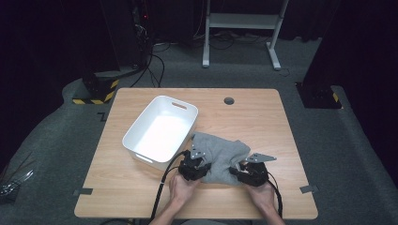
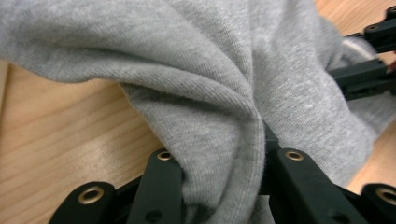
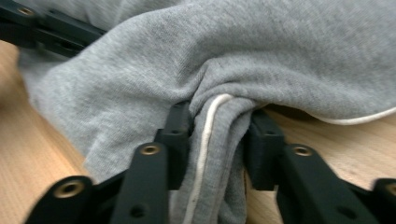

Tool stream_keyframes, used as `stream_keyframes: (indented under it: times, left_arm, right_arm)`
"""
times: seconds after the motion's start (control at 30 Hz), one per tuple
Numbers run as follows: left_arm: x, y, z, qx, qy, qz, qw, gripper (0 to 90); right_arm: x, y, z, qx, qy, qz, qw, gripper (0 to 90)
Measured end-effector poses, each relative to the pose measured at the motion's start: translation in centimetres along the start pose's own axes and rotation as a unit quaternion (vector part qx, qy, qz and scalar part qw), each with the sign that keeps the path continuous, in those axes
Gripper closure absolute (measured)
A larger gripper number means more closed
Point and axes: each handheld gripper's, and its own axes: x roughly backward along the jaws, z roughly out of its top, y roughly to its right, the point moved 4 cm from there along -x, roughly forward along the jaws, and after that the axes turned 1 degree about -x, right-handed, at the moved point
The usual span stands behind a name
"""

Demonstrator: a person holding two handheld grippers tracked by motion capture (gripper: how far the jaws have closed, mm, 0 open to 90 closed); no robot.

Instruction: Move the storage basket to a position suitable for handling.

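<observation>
Dim room w/ grey carpet floor (image 1: pixel 328 140). White desk frame (image 1: pixel 241 21) stands at the back. Yellow-black striped base (image 1: pixel 96 93) far left, black curtains around, cables (image 1: pixel 155 65) on floor.

Looks like a lab or test room: dark curtains (image 1: pixel 361 42) all round, grey carpet (image 1: pixel 234 75), loose cables (image 1: pixel 155 65), hazard-striped stand base (image 1: pixel 96 91), bare wooden table (image 1: pixel 253 117)

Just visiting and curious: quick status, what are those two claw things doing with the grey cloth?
Left gripper jaws clamped on grey cloth. Right gripper jaws clamped on its white-trimmed edge. Cloth bunched on table, beside white bin. Nothing in the way.
</observation>
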Motion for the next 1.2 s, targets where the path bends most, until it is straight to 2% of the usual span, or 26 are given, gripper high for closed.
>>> stream_keyframes:
  times: [0.03, 0.07, 0.1, 0.27, 0.43, 0.63, 0.8, 0.93, 1.07, 1.2]
  left_arm:
    - [0.4, 0.2, 0.4, -0.005, 0.005, 0.000, 1.0000, 72.6]
    - [0.4, 0.2, 0.4, -0.005, 0.005, 0.000, 1.0000, 72.7]
    - [0.7, 0.4, 0.9, -0.008, 0.009, -0.004, 0.9999, 72.7]
    - [1.4, 0.7, 1.9, -0.006, 0.021, -0.014, 0.9997, 73.0]
    - [2.3, 1.0, 2.9, -0.006, 0.032, -0.026, 0.9991, 73.3]
    - [3.2, 1.1, 3.8, -0.016, 0.040, -0.026, 0.9987, 73.6]
    - [3.7, 0.9, 4.1, -0.017, 0.045, -0.027, 0.9985, 73.6]
    - [4.2, 0.6, 4.5, -0.015, 0.050, -0.027, 0.9982, 73.7]
    - [4.8, 0.2, 5.0, -0.015, 0.054, -0.029, 0.9980, 73.7]
    - [4.9, 0.1, 5.2, -0.015, 0.055, -0.031, 0.9979, 73.7]
  right_arm:
    - [0.1, 0.1, 0.0, 0.003, 0.002, -0.009, 1.0000, 52.6]
    - [0.1, 0.1, 0.0, 0.003, 0.002, -0.009, 1.0000, 52.6]
    - [0.2, 0.3, 0.1, 0.007, 0.005, -0.016, 0.9998, 46.8]
    - [0.8, 0.7, 0.4, 0.003, 0.012, -0.021, 0.9997, 38.7]
    - [1.3, 0.9, 0.5, 0.006, 0.024, -0.017, 0.9995, 36.1]
    - [1.9, 1.4, 0.4, 0.009, 0.039, -0.013, 0.9991, 33.0]
    - [2.1, 1.8, 0.3, 0.007, 0.041, -0.013, 0.9990, 31.1]
    - [2.2, 2.1, 0.2, 0.012, 0.042, -0.015, 0.9989, 29.6]
    - [2.5, 2.3, 0.0, 0.023, 0.041, -0.029, 0.9985, 28.1]
    - [2.8, 2.5, -0.1, 0.025, 0.040, -0.026, 0.9986, 27.4]
